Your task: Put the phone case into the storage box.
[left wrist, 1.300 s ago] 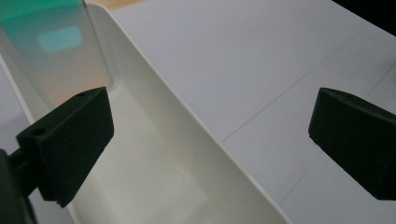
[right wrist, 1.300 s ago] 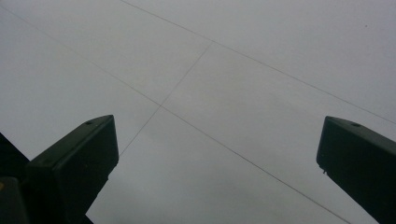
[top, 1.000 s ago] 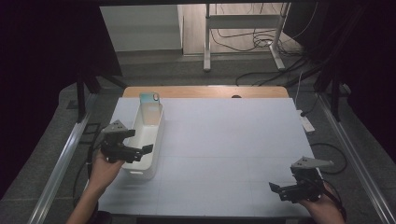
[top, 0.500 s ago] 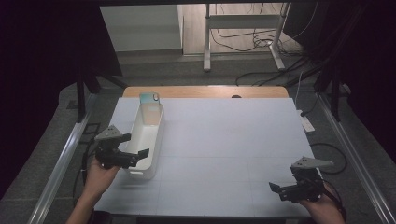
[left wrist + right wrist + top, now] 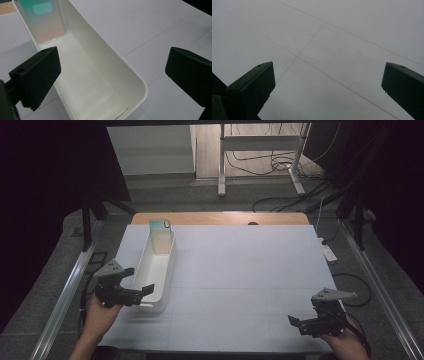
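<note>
Now drawn back toward seven o'clock off the white tray (image 5: pixel 159 265) — left gripper (image 5: pixel 138 292) gaping, empty; right gripper (image 5: pixel 300 322) likewise.

Left black two-jaw gripper (image 5: pixel 142 290) at 8 o'clock in high view: blocky dark body, grey three-cornered plate on top, held by bare left hand (image 5: pixel 100 312); forearm bare, no sleeve visible. Right black two-jaw gripper (image 5: pixel 296 322) at 4 o'clock: same build, grey plate on top, dark cable trailing, held by right hand (image 5: pixel 345 344). In both gripper views the jaws are matte black rectangular blocks, small round holes near top edges.
</note>
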`<state>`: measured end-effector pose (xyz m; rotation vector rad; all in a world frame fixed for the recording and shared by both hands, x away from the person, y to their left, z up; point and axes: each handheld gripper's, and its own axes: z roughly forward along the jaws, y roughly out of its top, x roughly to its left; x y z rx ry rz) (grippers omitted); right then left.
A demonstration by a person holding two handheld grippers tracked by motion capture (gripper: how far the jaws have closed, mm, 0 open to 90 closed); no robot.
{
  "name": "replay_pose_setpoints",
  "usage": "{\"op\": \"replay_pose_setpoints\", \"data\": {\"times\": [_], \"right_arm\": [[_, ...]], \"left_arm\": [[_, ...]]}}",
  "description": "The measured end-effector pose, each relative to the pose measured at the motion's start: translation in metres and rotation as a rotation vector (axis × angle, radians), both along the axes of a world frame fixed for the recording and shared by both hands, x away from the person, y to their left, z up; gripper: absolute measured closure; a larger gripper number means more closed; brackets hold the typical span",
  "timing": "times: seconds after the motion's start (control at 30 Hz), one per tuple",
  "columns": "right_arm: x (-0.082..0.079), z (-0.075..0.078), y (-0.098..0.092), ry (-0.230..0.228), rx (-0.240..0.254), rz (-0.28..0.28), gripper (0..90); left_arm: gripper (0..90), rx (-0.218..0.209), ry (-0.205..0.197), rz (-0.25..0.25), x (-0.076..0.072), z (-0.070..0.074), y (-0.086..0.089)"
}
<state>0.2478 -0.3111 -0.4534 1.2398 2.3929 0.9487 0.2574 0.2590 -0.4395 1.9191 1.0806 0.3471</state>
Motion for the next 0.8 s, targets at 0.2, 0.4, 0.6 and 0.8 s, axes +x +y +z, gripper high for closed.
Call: {"op": "replay_pose_setpoints", "data": {"times": [0.2,0.4,0.6,0.8], "right_arm": [[0.0,0.0,0.0,-0.002,0.001,-0.004,0.0],[0.0,0.0,-0.001,-0.004,0.003,-0.009,0.0],[0.0,0.0,-0.001,-0.004,0.006,-0.013,0.0],[0.0,0.0,-0.002,-0.005,0.007,-0.016,0.0]], "left_arm": [[1.3,0.013,-0.001,0.017,-0.008,-0.003,0.005],[1.2,0.022,0.003,0.027,-0.015,-0.006,0.01],[1.1,0.015,0.003,0.045,-0.022,-0.009,0.015],[1.1,0.022,-0.001,0.048,-0.031,-0.012,0.018]]}}
